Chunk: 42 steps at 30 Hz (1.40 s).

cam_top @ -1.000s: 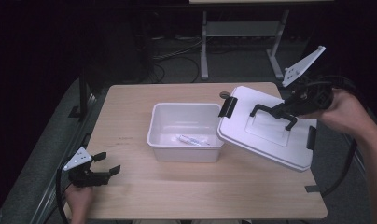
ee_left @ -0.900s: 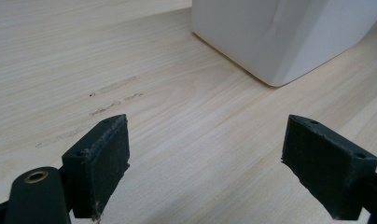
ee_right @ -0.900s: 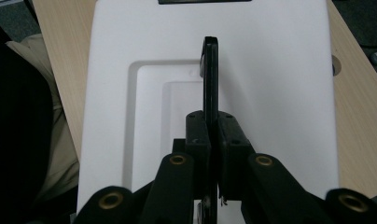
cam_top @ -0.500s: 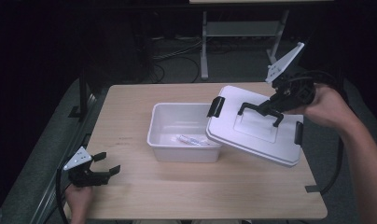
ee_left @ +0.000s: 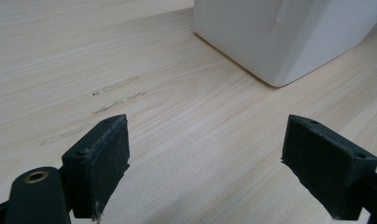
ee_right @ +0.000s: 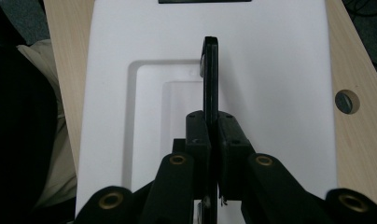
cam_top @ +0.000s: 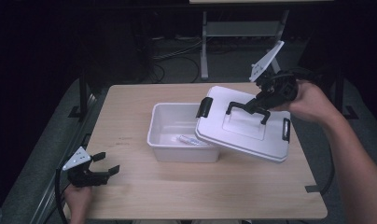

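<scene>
A white lid [cam_top: 245, 128] with a black handle [cam_top: 247, 108] and black end clips hangs tilted over the right part of an open white bin [cam_top: 164, 133]. My right gripper [cam_top: 262, 101] is shut on that handle; in the right gripper view its jaws pinch the thin handle [ee_right: 210, 84] above the lid [ee_right: 270, 70]. A small white tube [cam_top: 188, 140] lies on the bin's floor. My left gripper [cam_top: 102, 164] rests open on the table at the front left, with bare wood between its pads [ee_left: 105, 163] and the bin's corner [ee_left: 280, 42] ahead.
The wooden table [cam_top: 214, 191] ends at a dark floor on all sides. A metal stand [cam_top: 204, 42] and cables lie beyond the far edge. A round hole [ee_right: 347, 101] sits in the tabletop to the right of the lid. A cable [cam_top: 330, 177] trails off the right edge.
The right gripper has carried the lid leftward, from beside the bin to partly over its right end. The left gripper has stayed in place.
</scene>
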Tool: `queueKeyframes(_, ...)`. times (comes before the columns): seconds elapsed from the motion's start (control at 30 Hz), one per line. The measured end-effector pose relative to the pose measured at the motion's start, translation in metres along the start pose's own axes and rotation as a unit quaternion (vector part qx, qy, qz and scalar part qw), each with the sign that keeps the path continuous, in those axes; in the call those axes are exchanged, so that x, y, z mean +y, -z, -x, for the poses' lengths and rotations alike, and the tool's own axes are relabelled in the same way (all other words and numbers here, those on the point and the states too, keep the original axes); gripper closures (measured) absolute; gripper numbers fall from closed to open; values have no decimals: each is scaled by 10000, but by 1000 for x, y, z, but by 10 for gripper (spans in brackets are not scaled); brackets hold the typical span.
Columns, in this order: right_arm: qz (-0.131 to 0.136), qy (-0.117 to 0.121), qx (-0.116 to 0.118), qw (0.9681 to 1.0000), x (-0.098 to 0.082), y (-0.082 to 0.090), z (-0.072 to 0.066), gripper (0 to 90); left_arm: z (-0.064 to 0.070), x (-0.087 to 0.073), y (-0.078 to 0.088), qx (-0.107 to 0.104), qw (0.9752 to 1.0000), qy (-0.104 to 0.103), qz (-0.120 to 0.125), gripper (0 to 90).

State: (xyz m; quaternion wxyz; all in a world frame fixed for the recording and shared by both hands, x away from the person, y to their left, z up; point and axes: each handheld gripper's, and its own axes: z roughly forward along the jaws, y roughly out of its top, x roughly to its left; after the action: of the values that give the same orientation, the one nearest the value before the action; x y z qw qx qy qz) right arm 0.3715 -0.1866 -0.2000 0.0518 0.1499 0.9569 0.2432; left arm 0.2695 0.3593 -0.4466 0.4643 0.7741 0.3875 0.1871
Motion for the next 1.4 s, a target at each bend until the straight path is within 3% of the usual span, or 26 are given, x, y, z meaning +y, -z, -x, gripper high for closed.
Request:
queueKeyframes(0.67,-82,295,175,9994,40,-24,2,846,-2,0,2,-8,10000,14,-18,143)
queueKeyframes(1.4,-125,561,280,9980,72,-39,1,846,-1,0,1,-55,10000,20,-46,143)
